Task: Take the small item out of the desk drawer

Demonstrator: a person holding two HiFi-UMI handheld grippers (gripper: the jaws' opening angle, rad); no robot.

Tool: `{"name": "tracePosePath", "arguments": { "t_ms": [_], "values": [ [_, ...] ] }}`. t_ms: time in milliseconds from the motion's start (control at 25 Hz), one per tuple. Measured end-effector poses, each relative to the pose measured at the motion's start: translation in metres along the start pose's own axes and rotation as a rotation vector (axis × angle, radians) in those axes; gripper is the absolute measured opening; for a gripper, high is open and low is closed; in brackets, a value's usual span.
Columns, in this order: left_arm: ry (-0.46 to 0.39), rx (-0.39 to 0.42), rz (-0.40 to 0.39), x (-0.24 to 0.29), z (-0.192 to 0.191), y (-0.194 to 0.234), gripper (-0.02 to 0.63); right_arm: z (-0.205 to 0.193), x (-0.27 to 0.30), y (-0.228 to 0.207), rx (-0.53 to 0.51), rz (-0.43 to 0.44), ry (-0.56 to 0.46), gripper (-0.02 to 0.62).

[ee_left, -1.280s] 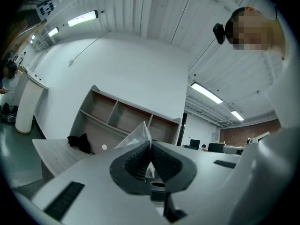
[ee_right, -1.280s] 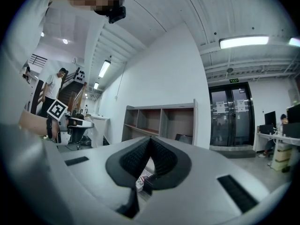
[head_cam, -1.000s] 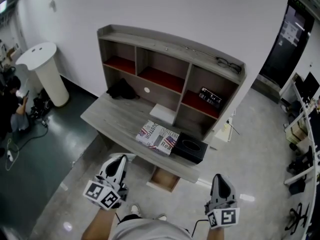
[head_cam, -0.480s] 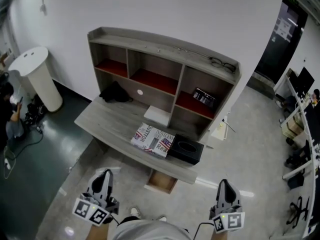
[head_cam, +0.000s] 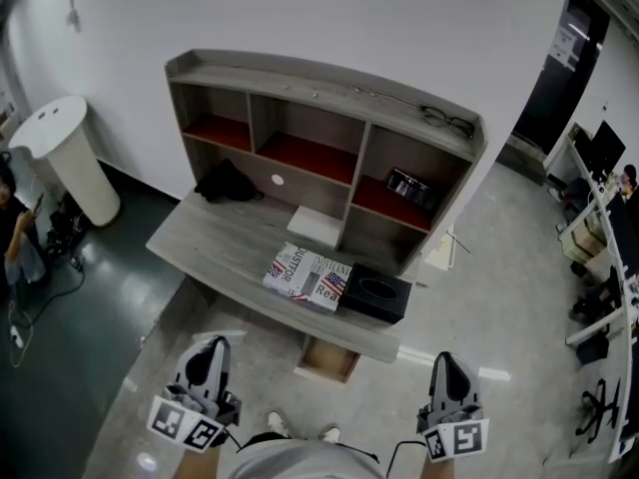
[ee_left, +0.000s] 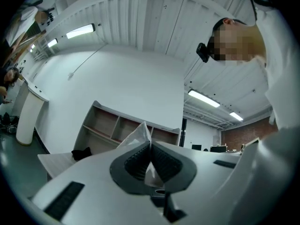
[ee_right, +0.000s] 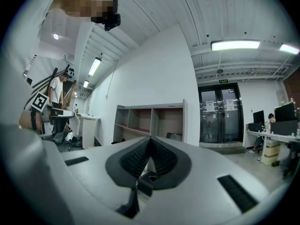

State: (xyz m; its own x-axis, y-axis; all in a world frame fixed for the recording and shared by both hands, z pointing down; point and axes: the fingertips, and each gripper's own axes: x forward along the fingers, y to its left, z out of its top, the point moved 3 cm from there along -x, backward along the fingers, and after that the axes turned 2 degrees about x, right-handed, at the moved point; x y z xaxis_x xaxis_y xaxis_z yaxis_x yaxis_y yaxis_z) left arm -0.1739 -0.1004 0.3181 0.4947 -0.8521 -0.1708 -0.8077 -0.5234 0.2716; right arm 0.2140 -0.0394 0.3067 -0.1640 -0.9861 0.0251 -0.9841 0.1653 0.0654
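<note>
A small clear plastic bag (ee_left: pixel 137 136) sticks up from between the ribbed pads of my left gripper (ee_left: pixel 150 143), which is shut on it. In the head view that left gripper (head_cam: pixel 210 351) is held low at the left, well back from the desk (head_cam: pixel 215 238). Under the desk's front edge the wooden drawer (head_cam: pixel 327 359) stands pulled out; its inside looks bare. My right gripper (head_cam: pixel 448 363) hangs at the lower right, apart from the drawer. In its own view the right gripper (ee_right: pixel 150 139) has its pads together with nothing between them.
On the desk lie a magazine (head_cam: pixel 311 273), a black tissue box (head_cam: pixel 375 299) and a black cloth (head_cam: pixel 225 181). The hutch (head_cam: pixel 319 78) carries glasses (head_cam: pixel 447 121) on top and a black device (head_cam: pixel 409 188) in its right bay. A white pedestal table (head_cam: pixel 60 153) stands at the left.
Both grippers have drawn back from the desk toward the person and sit lower in the head view. The left one stays shut on the bag.
</note>
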Motion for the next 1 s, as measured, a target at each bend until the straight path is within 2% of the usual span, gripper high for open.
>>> {"name": "tracePosePath", "arguments": {
  "t_ms": [400, 1000],
  "values": [
    [0.001, -0.048, -0.009, -0.006, 0.001, 0.023, 0.02, -0.003, 0.017, 0.029, -0.009, 0.009, 0.04, 0.02],
    [0.004, -0.061, -0.04, -0.018, 0.007, 0.041, 0.02, 0.002, 0.02, 0.066, -0.035, 0.02, 0.042, 0.02]
  ]
}}
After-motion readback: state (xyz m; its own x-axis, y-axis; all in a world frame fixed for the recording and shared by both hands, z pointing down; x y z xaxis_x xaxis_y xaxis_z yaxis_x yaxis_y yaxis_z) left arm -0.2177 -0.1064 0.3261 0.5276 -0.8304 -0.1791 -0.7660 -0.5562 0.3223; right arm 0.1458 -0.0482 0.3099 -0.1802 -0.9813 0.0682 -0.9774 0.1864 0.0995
